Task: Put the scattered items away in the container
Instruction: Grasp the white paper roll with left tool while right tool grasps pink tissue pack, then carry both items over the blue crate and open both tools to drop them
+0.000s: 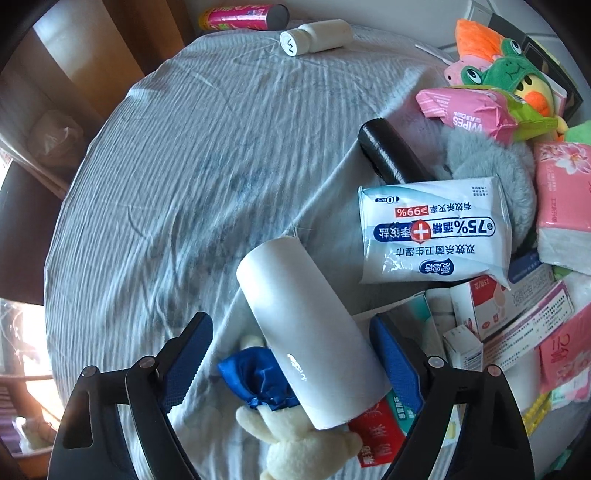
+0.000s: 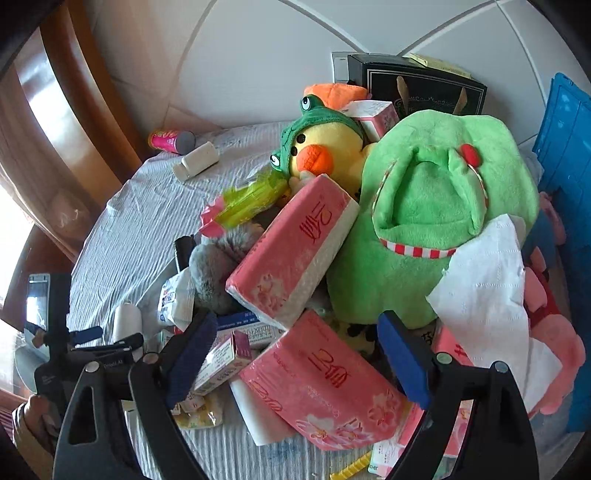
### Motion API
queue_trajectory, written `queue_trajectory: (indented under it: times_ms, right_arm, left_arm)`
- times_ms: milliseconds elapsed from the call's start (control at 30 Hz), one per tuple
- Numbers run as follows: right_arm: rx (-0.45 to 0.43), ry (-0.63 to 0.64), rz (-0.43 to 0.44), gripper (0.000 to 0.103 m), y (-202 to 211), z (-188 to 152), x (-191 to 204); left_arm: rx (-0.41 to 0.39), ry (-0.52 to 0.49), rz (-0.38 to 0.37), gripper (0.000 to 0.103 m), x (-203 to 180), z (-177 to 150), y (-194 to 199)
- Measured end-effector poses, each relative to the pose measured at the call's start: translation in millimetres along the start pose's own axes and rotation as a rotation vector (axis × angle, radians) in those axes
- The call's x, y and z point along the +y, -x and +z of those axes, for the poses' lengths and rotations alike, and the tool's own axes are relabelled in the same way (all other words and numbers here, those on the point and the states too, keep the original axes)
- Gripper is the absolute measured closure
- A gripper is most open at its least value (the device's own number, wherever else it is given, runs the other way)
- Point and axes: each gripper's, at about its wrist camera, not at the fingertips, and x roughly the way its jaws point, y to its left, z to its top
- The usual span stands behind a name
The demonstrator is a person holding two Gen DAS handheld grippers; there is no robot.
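Observation:
My left gripper [image 1: 291, 358] is open, its blue pads on either side of a white roll [image 1: 310, 332] that lies tilted on the grey bedsheet over a blue cloth [image 1: 258, 376] and a cream plush [image 1: 295, 443]. I cannot tell whether the pads touch the roll. My right gripper [image 2: 299, 354] is open above a pink tissue pack [image 2: 325, 384]. A second pink tissue pack [image 2: 295, 251] leans on a green plush [image 2: 436, 229]. The left gripper [image 2: 107, 339] and white roll [image 2: 127, 325] show at the left of the right wrist view. A blue crate [image 2: 565, 166] stands at the far right.
A white wipes pack [image 1: 432, 232], black roll [image 1: 391, 155], pink wipes [image 1: 465, 114], medicine boxes [image 1: 480, 314] and duck plush [image 2: 328, 151] crowd the pile. A white bottle [image 1: 317, 37] and pink can [image 1: 240, 16] lie at the bed's far edge. A black box [image 2: 421, 85] stands by the wall.

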Motion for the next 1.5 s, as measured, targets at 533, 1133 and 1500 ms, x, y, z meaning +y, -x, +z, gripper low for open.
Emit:
queue_trajectory:
  times_ms: [533, 1133, 1500]
  right_arm:
    - [0.057, -0.101, 0.07, 0.043, -55.5, 18.3, -3.6]
    - [-0.198, -0.003, -0.067, 0.054, 113.3, -36.5, 26.5]
    - [-0.246, 0.025, -0.081, 0.054, 178.4, -94.7, -18.0]
  left_arm:
    - [-0.241, -0.196, -0.094, 0.057, -46.6, 40.0, 44.8]
    - [-0.51, -0.38, -0.273, 0.057, -78.4, -20.7, 177.9]
    - [-0.519, -0.408, -0.3, 0.057, -119.8, -95.5, 203.5]
